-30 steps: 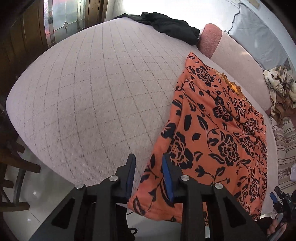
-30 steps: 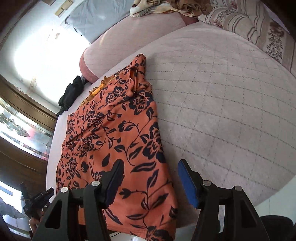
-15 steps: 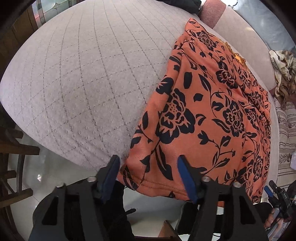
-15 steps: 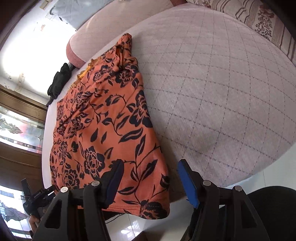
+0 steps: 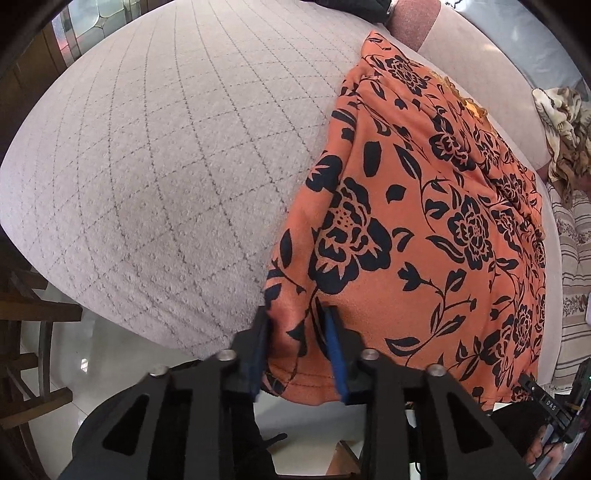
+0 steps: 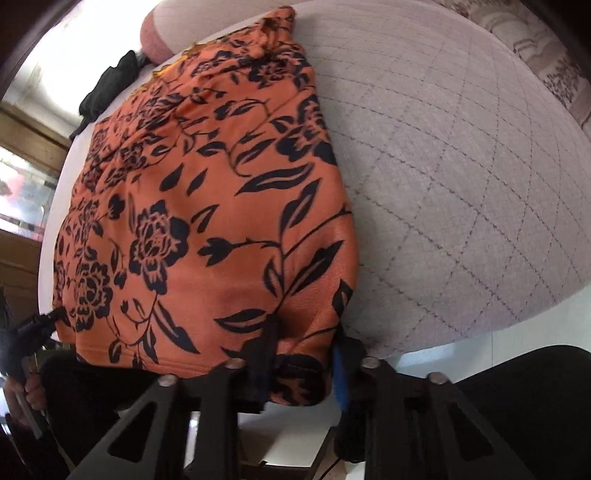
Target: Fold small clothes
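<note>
An orange garment with black flowers (image 5: 424, 221) lies spread on the grey quilted bed (image 5: 147, 166), its hem hanging over the near edge. My left gripper (image 5: 295, 314) is shut on the hem's left corner, the cloth bunched between the blue pads. In the right wrist view the same garment (image 6: 203, 184) fills the left half. My right gripper (image 6: 306, 328) is shut on the hem's right corner, at the edge of the bed (image 6: 461, 184). Both point steeply down.
A black garment (image 6: 107, 85) lies at the bed's far end beside a pink bolster (image 5: 410, 22). A patterned blanket (image 5: 565, 140) and striped bedding (image 5: 576, 258) lie to the right. A wooden chair (image 5: 29, 314) stands on the white floor, left.
Both grippers came down to the near hem and went from open to shut on the garment's two corners. The right one also slid left onto the cloth.
</note>
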Tool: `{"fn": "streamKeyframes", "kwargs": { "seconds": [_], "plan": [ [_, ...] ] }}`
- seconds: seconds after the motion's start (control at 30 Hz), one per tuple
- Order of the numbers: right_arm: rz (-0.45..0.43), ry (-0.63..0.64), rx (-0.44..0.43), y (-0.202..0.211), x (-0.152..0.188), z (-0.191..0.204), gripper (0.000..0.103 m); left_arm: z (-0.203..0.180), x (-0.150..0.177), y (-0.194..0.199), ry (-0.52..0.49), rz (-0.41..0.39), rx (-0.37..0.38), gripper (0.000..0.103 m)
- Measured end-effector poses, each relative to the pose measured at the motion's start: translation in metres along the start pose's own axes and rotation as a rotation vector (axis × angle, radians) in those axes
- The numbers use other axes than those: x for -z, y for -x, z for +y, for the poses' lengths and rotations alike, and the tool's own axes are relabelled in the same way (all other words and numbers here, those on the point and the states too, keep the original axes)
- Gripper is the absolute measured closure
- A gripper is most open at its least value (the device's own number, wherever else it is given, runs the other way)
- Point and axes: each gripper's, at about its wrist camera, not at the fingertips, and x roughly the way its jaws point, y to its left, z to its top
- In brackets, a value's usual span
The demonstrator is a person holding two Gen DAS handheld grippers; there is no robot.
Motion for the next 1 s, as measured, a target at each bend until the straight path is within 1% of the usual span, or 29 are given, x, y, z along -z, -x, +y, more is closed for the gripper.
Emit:
{"fn": "streamKeyframes", "kwargs": {
  "seconds": [0.03, 0.1, 0.17, 0.33, 0.4, 0.5, 0.6, 0.67, 0.73, 0.83, 0.9, 0.93, 0.97, 1.0],
  "plan": [
    [-0.004, 0.024, -0.018, 0.003, 0.001, 0.005, 0.096, 0.003, -0.001, 0.001, 0.011, 0.005, 0.038, 0.093],
    [-0.013, 0.031, -0.065, 0.012, -0.001, 0.009, 0.096, 0.008, -0.005, 0.008, 0.023, 0.004, 0.066, 0.095],
    [-0.031, 0.006, -0.175, 0.024, -0.01, 0.008, 0.096, 0.009, -0.011, 0.016, 0.014, -0.003, 0.102, 0.095],
    [-0.125, -0.092, -0.348, 0.06, -0.048, -0.003, 0.096, 0.009, -0.04, 0.05, 0.003, -0.027, 0.242, 0.095],
    [-0.171, -0.116, -0.384, 0.073, -0.069, -0.005, 0.096, 0.005, -0.061, 0.065, -0.002, -0.038, 0.294, 0.095],
    [-0.234, -0.149, -0.416, 0.088, -0.112, -0.005, 0.096, -0.007, -0.102, 0.086, -0.014, -0.059, 0.341, 0.095],
    [-0.285, -0.176, -0.419, 0.094, -0.164, -0.008, 0.096, -0.034, -0.16, 0.092, -0.021, -0.089, 0.357, 0.095],
    [-0.318, -0.199, -0.414, 0.093, -0.203, -0.01, 0.096, -0.057, -0.204, 0.085, -0.03, -0.118, 0.329, 0.095],
    [-0.352, -0.224, -0.41, 0.086, -0.244, -0.013, 0.096, -0.073, -0.246, 0.072, -0.015, -0.132, 0.32, 0.095],
    [-0.385, -0.289, -0.419, 0.06, -0.303, -0.02, 0.096, -0.093, -0.302, 0.032, 0.019, -0.14, 0.31, 0.095],
    [-0.416, -0.329, -0.422, 0.032, -0.337, -0.023, 0.096, -0.103, -0.327, -0.003, 0.039, -0.152, 0.276, 0.095],
    [-0.422, -0.342, -0.427, 0.015, -0.349, -0.024, 0.096, -0.106, -0.336, -0.023, 0.051, -0.145, 0.259, 0.095],
    [-0.413, -0.356, -0.433, -0.005, -0.361, -0.025, 0.094, -0.106, -0.341, -0.044, 0.072, -0.126, 0.244, 0.094],
    [-0.387, -0.377, -0.414, -0.025, -0.37, -0.026, 0.094, -0.103, -0.342, -0.062, 0.105, -0.109, 0.238, 0.094]
  ]
}}
